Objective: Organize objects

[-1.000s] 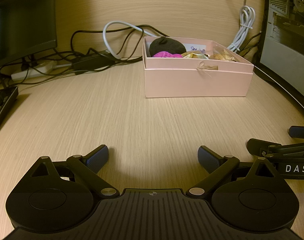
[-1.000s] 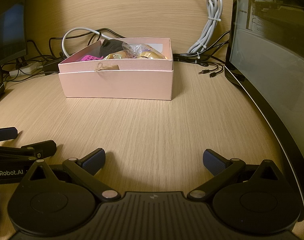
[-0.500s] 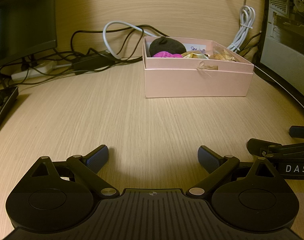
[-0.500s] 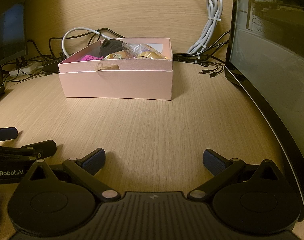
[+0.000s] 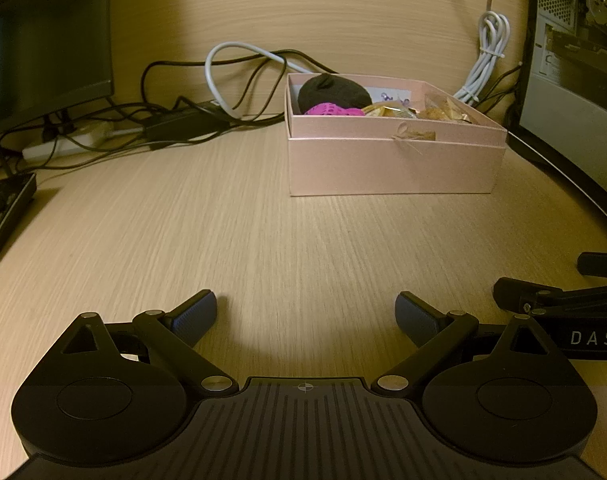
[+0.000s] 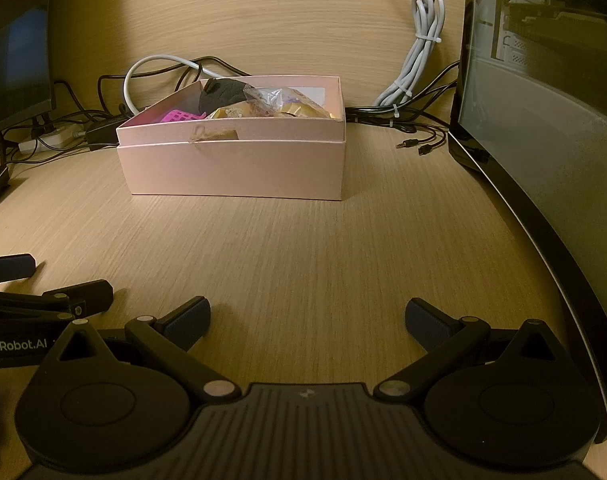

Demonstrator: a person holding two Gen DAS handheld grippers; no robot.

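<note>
A pink cardboard box (image 5: 391, 164) stands on the wooden desk, also in the right wrist view (image 6: 231, 168). It holds a black fabric item (image 5: 333, 92), a magenta mesh item (image 5: 331, 110), gold-wrapped sweets (image 5: 443, 114) and a clear bag (image 6: 269, 98). My left gripper (image 5: 305, 314) is open and empty, low over the desk, well short of the box. My right gripper (image 6: 307, 318) is open and empty, beside the left one, equally far from the box.
A tangle of black and white cables (image 5: 207, 92) and a power strip (image 5: 59, 146) lie behind the box. A monitor (image 5: 43, 40) and keyboard (image 5: 3, 212) are at left. A computer case (image 6: 543, 100) stands at right, with a bundled white cable (image 6: 421, 56).
</note>
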